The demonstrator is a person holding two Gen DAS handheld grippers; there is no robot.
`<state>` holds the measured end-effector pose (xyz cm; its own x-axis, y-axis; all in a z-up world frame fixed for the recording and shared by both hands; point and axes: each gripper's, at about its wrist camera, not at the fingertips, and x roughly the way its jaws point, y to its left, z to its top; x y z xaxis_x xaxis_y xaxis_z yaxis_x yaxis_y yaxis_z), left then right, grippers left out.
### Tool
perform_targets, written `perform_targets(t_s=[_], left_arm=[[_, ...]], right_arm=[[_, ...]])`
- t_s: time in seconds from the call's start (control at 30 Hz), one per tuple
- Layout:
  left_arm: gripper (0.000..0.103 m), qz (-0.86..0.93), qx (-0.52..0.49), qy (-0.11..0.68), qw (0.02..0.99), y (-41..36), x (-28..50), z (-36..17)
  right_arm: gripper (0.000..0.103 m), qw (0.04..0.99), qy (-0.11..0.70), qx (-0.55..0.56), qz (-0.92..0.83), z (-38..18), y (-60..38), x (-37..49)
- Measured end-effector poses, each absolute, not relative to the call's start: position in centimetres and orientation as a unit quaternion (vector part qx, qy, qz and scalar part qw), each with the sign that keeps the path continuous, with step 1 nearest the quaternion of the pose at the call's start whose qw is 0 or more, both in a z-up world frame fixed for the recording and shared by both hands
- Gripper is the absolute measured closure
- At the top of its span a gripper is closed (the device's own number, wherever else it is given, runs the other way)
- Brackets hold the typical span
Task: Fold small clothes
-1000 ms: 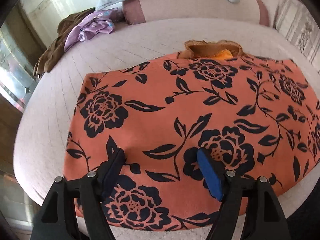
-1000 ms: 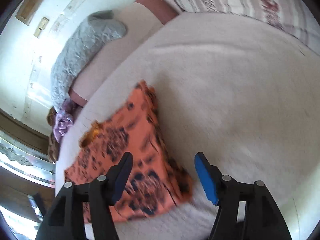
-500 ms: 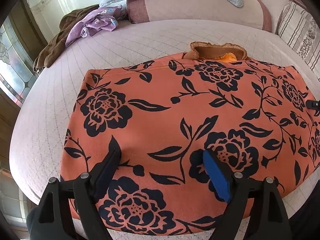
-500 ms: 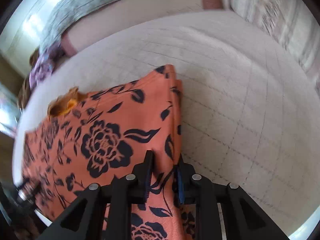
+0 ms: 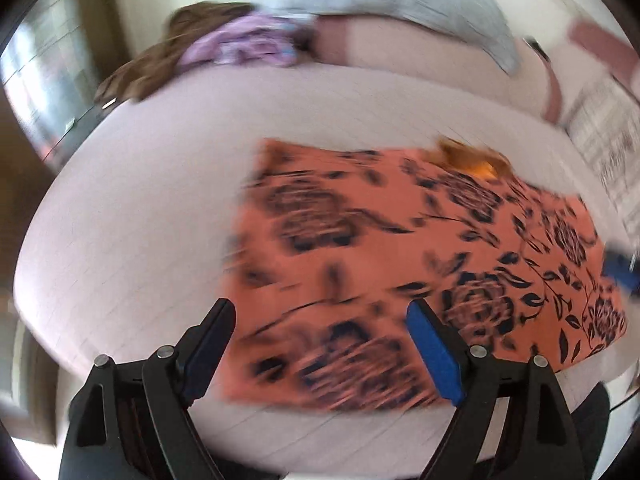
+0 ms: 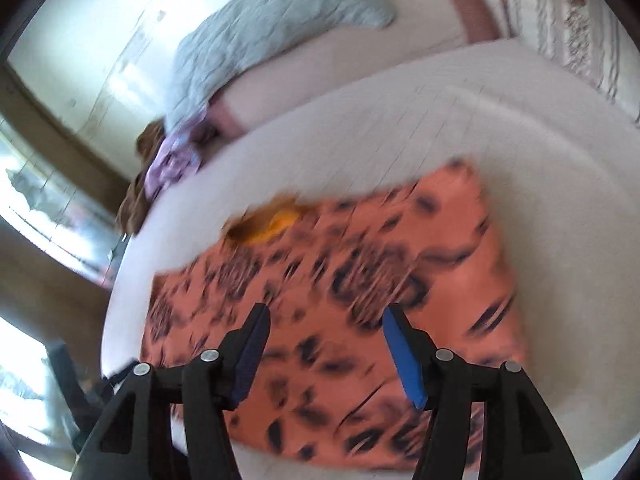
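The black left claw (image 5: 320, 344) with blue pads angles steeply downward, jaws spread wide with nothing pinched between them. The matching black right claw (image 6: 326, 344) tilts downward too, its jaws opening and gripping nothing.

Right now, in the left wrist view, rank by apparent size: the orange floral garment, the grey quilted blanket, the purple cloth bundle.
1. Orange floral garment, largest, though nearest the camera.
2. Grey quilted blanket.
3. Purple cloth bundle, smallest; motion blur smears its edges.
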<state>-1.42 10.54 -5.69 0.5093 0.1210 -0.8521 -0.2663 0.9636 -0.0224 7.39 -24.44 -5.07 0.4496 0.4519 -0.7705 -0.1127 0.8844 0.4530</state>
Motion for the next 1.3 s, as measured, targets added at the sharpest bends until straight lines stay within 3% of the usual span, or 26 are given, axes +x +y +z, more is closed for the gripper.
perform_targets(t_s=[0.13, 0.2, 0.3, 0.5, 0.7, 0.9, 1.0, 1.3], left_arm=[[0.016, 0.149, -0.126, 0.511, 0.837, 14.9, -4.3, -7.8], [0.060, 0.136, -0.125, 0.560, 0.808, 15.7, -4.2, -11.1], [0.067, 0.129, -0.137, 0.563, 0.805, 15.6, -4.2, -11.2], [0.063, 0.157, -0.087, 0.555, 0.813, 13.5, -4.6, -9.7], [0.048, 0.167, -0.047, 0.510, 0.843, 11.8, -3.8, -7.3], [0.044, 0.115, -0.044, 0.509, 0.852, 10.4, -1.0, -6.7], [0.034, 0.100, -0.026, 0.504, 0.858, 8.6, -0.3, -6.4], [0.033, 0.070, 0.002, 0.522, 0.850, 5.1, 3.8, -7.5]], right_arm=[[0.039, 0.813, 0.528, 0.151, 0.191, -8.1, -22.2, 5.1], [0.039, 0.804, 0.542, 0.149, 0.194, -9.4, -21.5, 4.7], [0.039, 0.802, 0.548, 0.146, 0.189, -10.7, -21.1, 4.9], [0.039, 0.795, 0.553, 0.171, 0.181, -10.8, -22.3, 5.1], [0.037, 0.792, 0.551, 0.185, 0.185, -10.9, -22.9, 5.0], [0.036, 0.785, 0.555, 0.200, 0.192, -10.9, -23.6, 5.2], [0.036, 0.792, 0.545, 0.225, 0.158, -10.8, -26.4, 5.6], [0.032, 0.804, 0.514, 0.250, 0.162, -7.2, -28.9, 10.1]])
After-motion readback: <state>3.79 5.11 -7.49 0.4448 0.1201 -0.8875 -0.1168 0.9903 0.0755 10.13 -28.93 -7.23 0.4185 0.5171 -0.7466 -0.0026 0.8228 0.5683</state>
